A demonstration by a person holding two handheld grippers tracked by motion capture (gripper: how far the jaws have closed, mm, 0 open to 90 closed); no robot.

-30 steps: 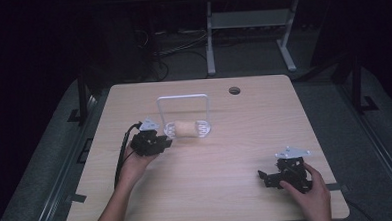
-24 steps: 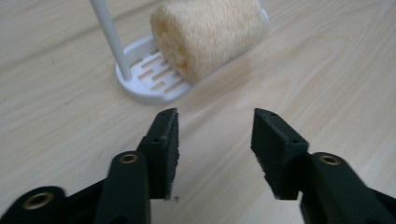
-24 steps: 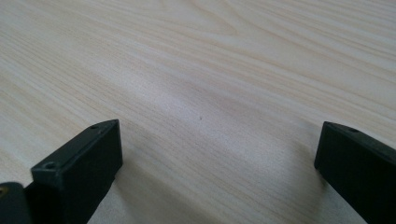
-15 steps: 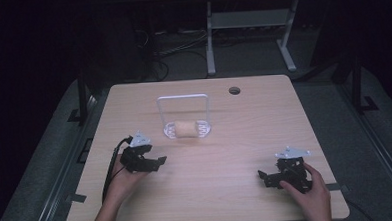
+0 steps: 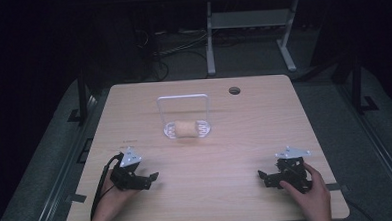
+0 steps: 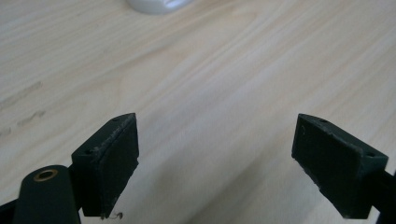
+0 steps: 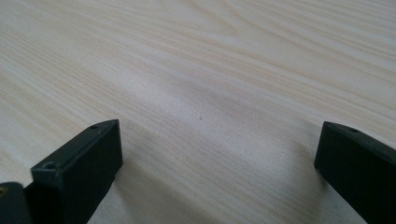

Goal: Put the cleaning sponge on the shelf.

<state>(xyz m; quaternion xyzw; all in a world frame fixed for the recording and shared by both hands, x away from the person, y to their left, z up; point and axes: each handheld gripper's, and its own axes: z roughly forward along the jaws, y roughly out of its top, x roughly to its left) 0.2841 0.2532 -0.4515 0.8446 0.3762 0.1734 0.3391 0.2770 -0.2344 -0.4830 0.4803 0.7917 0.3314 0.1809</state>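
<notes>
A tan roll lies across the base of a white wire stand at the middle of the wooden table. My left gripper rests low at the near left, well short of the stand, held in a hand. Its jaws have just been opening and stand wide apart, with bare wood between them. The stand's white base shows at the top edge of the left gripper view. My right gripper sits at the near right, pointing left. It is open over bare wood.
A round cable hole is cut in the table's far right part. A black cable trails from the left gripper over the near edge. Metal frame legs stand on the dark floor beyond the table.
My left gripper has drawn back from beside the stand toward the near left edge, and its jaws have spread. The roll stays on the stand. The right gripper has kept still.
</notes>
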